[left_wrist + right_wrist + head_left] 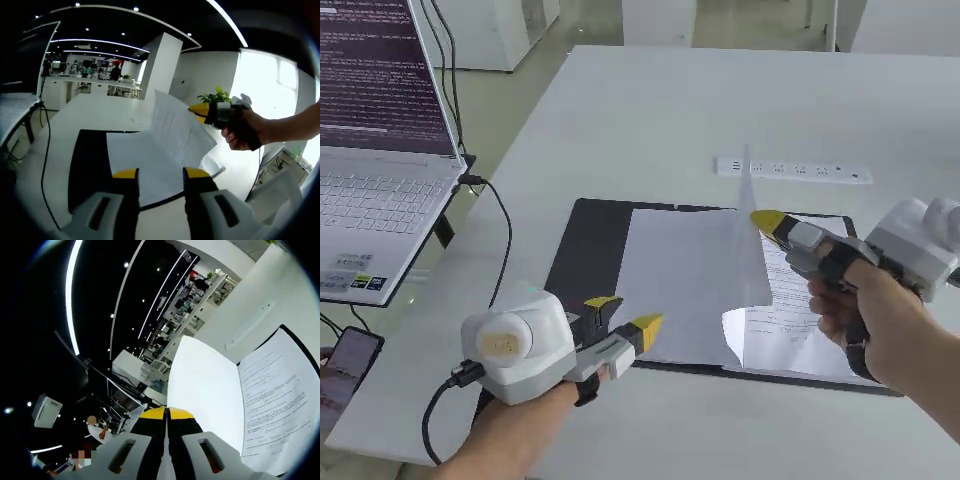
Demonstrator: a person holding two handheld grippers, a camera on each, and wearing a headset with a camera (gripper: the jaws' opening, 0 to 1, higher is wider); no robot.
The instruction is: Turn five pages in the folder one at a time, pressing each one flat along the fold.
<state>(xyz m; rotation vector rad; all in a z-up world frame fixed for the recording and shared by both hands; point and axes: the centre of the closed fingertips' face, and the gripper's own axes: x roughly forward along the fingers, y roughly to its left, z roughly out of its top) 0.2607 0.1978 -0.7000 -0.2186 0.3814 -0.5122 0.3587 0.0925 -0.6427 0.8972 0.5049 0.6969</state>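
Black open folder [588, 240] lies flat on white table [650, 110]. Right gripper [767, 222] jaws closed together, pinching thin white page [752, 265], which stands upright near fold. Left gripper [625, 314] jaws parted, empty, at folder's near edge.

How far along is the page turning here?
At least one sheet already lies blank-side up on the left of the folder; the count is unclear. In hand: the right gripper pinches a page standing mid-turn. To do: laying it down, pressing the fold; the open left gripper hovers nearby.
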